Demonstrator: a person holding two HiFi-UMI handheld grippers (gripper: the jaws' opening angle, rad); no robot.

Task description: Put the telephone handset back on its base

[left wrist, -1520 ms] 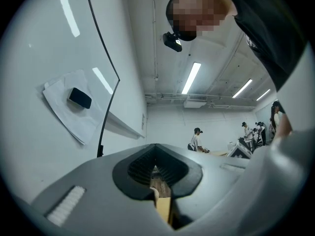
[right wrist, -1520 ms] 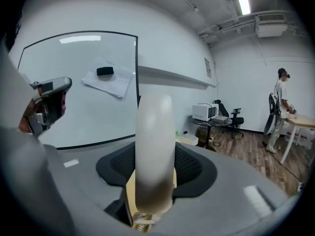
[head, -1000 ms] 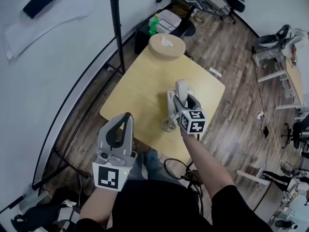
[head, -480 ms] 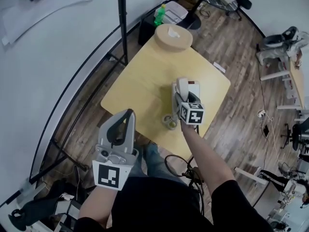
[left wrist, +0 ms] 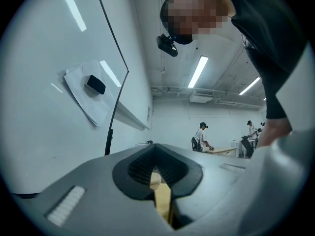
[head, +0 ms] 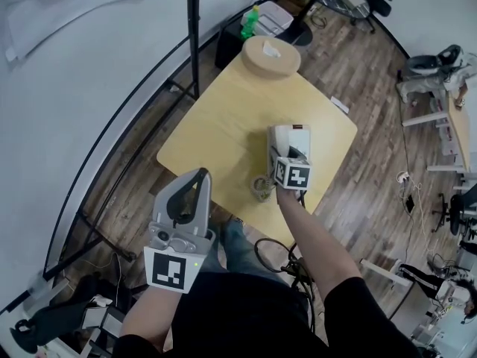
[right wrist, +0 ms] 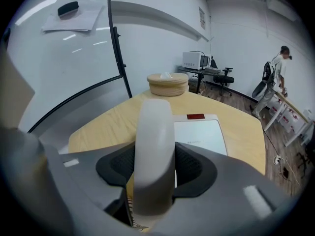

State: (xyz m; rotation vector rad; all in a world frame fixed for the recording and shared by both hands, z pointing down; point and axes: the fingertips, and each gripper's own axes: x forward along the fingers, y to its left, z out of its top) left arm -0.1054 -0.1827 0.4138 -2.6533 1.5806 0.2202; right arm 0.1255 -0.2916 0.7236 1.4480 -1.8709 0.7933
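A white telephone handset (head: 279, 139) is clamped between the jaws of my right gripper (head: 282, 154), which is shut on it. It hangs low over the left side of the white telephone base (head: 298, 142) on the yellow table (head: 223, 125). The right gripper view shows the handset (right wrist: 155, 146) standing up out of my right gripper (right wrist: 155, 168), with the base (right wrist: 202, 136) and its red patch (right wrist: 195, 116) just beyond. Whether the handset touches the base is hidden. My left gripper (head: 195, 179) is shut and empty, held off the table's near-left edge; my left gripper (left wrist: 162, 188) points toward the wall.
At the table's far corner stands a round wooden box (head: 272, 57), also the round box (right wrist: 168, 84). A small ring-shaped thing (head: 261, 188) lies by the near table edge beside the base. A black pole (head: 195, 36) rises at the left. A green bottle (head: 248, 22) stands beyond the table.
My right gripper has carried the handset lower and a little farther, down onto the left side of the base. The left gripper has hardly moved.
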